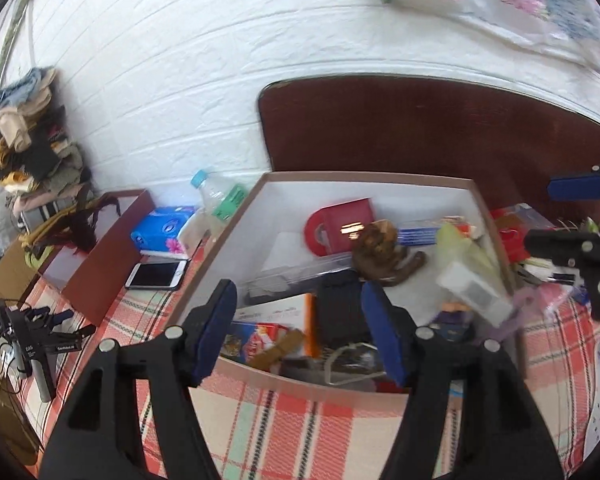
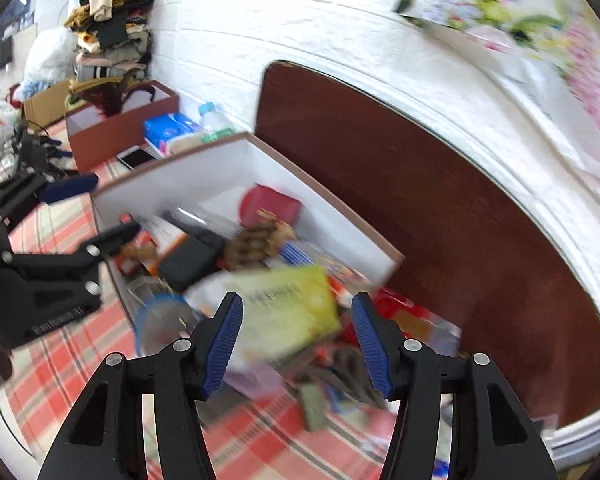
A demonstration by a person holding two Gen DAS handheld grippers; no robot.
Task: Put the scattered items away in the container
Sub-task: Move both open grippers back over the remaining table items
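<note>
Cardboard container (image 1: 236, 216), white inside, mid-bed, already heaped w/ misc. L→R: left gripper (image 1: 298, 328) over near rim, jaws apart, empty, prob. post-drop. Right gripper (image 2: 296, 344) jaws apart, lined up on yellow packet (image 2: 296, 308), unclamped; loose bits (image 2: 320, 380) remain outside on plaid sheet (image 1: 284, 432).

Container (image 1: 236, 220): open rectangular box, brown outside, white inside, standing on a red-checked cloth against a dark wooden board. Contents, heaped: red case (image 1: 342, 226), brown plush toy (image 1: 384, 256), black pouch (image 1: 342, 312), orange-edged booklet (image 1: 284, 312), white device (image 1: 474, 294). Scattered items (image 2: 340, 360): blurred pile on the cloth just beside the box's right end, topped by a yellow-green packet (image 2: 292, 312), tilted, overlapping the box corner
</note>
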